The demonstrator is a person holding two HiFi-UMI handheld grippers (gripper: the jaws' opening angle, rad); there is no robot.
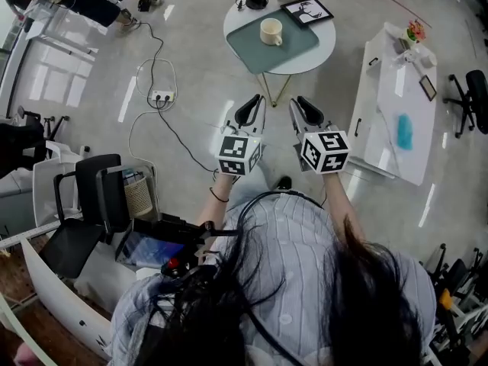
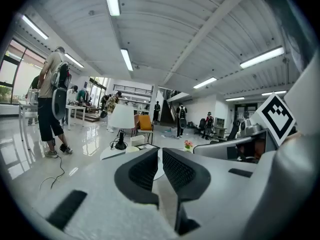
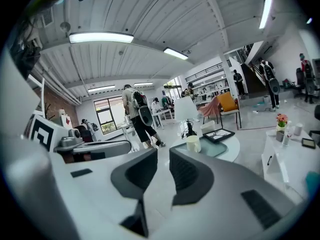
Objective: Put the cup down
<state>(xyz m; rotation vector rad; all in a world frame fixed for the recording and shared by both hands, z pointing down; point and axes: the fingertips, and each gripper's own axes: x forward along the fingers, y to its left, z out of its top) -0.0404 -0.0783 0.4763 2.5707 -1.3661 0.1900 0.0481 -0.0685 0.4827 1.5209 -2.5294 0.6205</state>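
A cream cup (image 1: pixel 271 31) stands upright on a green mat (image 1: pixel 293 44) on the round white table (image 1: pixel 316 58), ahead of both grippers and apart from them. In the right gripper view the cup (image 3: pixel 193 143) sits past the jaws, beside a lamp (image 3: pixel 185 111) and a framed picture (image 3: pixel 218 134). My left gripper (image 1: pixel 252 104) (image 2: pixel 160 156) is shut and holds nothing. My right gripper (image 1: pixel 303 107) (image 3: pixel 163 156) shows a narrow gap between its pads with nothing in it. Both hover over the floor short of the table.
A long white desk (image 1: pixel 381 139) with a blue object, a flower pot and small items stands to the right. A power strip (image 1: pixel 161 96) with cables lies on the floor at left. A black chair (image 1: pixel 80 204) and a cart stand at the near left. People stand further back.
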